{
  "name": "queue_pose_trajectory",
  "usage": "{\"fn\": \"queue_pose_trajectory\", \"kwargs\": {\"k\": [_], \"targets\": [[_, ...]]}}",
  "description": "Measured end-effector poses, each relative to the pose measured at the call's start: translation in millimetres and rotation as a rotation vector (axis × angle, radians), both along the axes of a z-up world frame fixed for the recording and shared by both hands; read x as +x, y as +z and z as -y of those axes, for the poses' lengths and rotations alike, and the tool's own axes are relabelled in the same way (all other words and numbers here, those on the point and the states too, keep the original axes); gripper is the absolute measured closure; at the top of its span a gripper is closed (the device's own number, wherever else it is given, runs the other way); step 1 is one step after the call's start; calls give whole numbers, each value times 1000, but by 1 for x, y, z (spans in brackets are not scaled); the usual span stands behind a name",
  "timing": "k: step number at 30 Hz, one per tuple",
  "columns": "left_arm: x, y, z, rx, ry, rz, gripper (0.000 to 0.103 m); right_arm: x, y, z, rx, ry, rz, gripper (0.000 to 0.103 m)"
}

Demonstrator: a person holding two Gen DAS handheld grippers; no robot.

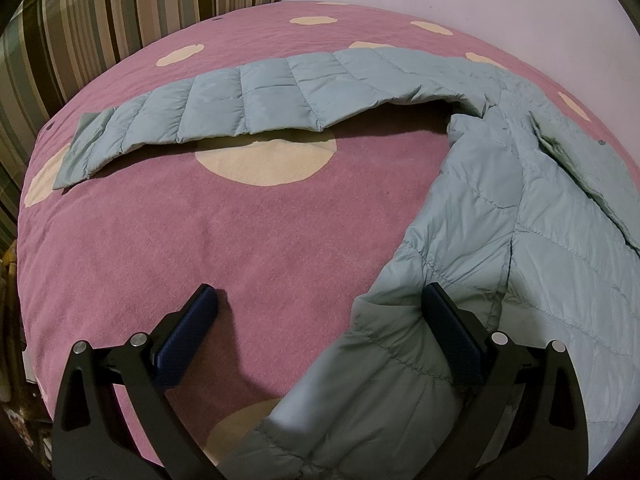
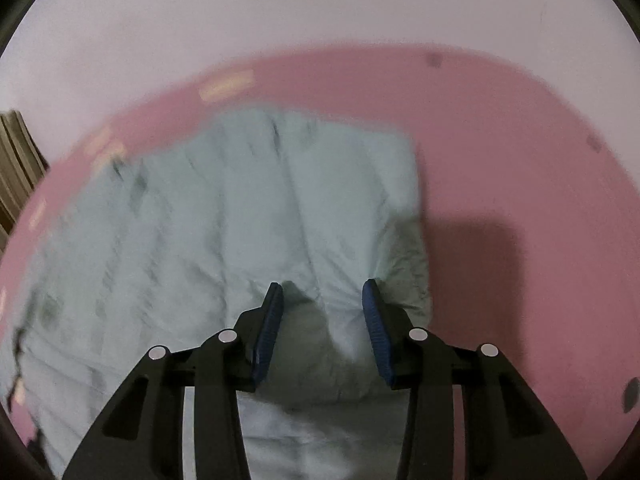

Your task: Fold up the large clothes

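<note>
Both hand-held grippers gape over the quilted jacket (image 1: 500,216), fabric between their jaws.

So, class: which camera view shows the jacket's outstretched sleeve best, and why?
The left wrist view. There the sleeve lies sharp and full-length across the pink blanket, cuff to shoulder. The right wrist view is motion-blurred and shows only the jacket body between the right gripper's fingers; no sleeve is distinguishable.

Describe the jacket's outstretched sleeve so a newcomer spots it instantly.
Start at the pink blanket with cream dots that covers the surface. The pale blue-green quilted jacket lies on its right side, and one sleeve stretches left from it toward the striped fabric. It is the only long narrow quilted band, ending in a flat cuff.
</note>
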State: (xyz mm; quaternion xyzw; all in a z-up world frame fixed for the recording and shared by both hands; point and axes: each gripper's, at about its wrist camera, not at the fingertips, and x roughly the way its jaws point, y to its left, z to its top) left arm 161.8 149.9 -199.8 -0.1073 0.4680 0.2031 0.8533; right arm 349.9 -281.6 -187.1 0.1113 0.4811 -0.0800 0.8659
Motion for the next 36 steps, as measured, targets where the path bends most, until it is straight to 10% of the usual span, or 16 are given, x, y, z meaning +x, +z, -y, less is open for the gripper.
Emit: {"fn": "queue_pose_trajectory", "kwargs": {"k": [10,22,36], "targets": [[-1,1,-1,6,-1,-5,2,21,46,12,46,-38,130,63],[0,1,0,11,-3,-11,2,89,-3,24,-7,-46,34,60],[1,0,1,10,-2,-10,2,-16,20,-22,-21,28,111,44]]}}
